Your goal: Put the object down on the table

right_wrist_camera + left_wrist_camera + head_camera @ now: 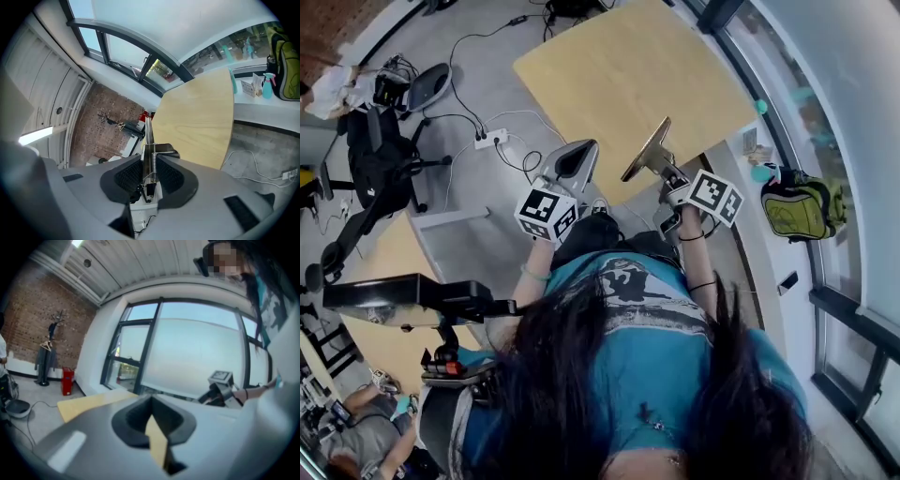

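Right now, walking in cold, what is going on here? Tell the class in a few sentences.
A person in a teal shirt stands at a pale wooden table with a tool in each hand. The right tool is clamped on a thin flat board with a spring clip, held tilted up at the table's near edge and not yet laid down. The left tool is raised beside it, jaws together, carrying nothing that shows.
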Action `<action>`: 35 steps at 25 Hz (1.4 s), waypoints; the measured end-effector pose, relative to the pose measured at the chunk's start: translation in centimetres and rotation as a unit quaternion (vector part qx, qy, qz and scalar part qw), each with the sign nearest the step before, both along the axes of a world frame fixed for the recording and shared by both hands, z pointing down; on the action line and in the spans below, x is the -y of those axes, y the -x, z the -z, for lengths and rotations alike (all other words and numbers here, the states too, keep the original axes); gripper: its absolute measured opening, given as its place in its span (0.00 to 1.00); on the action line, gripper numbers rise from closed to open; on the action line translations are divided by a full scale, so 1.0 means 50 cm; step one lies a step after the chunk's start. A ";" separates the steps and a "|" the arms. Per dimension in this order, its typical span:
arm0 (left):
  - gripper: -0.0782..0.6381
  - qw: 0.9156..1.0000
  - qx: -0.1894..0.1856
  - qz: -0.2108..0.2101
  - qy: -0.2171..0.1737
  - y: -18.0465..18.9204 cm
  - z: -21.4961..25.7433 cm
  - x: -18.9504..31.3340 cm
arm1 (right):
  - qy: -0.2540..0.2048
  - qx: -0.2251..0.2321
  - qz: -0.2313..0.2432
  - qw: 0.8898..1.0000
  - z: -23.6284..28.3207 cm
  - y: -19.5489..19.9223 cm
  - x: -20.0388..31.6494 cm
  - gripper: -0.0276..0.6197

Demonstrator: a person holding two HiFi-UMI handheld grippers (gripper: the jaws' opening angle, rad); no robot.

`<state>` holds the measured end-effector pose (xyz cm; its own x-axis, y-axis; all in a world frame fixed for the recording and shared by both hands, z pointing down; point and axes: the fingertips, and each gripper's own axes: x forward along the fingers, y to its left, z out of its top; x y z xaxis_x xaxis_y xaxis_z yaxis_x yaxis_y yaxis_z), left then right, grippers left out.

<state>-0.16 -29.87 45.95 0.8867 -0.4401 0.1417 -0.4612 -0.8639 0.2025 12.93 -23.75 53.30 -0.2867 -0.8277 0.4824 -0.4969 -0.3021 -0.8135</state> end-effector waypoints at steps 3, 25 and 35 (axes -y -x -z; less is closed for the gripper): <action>0.11 1.000 -0.005 -0.005 0.010 0.009 -0.011 0.078 | 0.013 -0.008 0.000 1.000 -0.012 0.012 0.066 0.19; 0.11 0.999 -0.014 0.018 0.028 0.014 -0.025 0.156 | 0.103 -0.041 0.058 0.992 -0.207 -0.058 0.400 0.19; 0.11 0.998 0.006 0.044 0.035 0.045 -0.040 0.173 | 0.166 0.011 0.018 0.986 -0.331 -0.063 0.435 0.19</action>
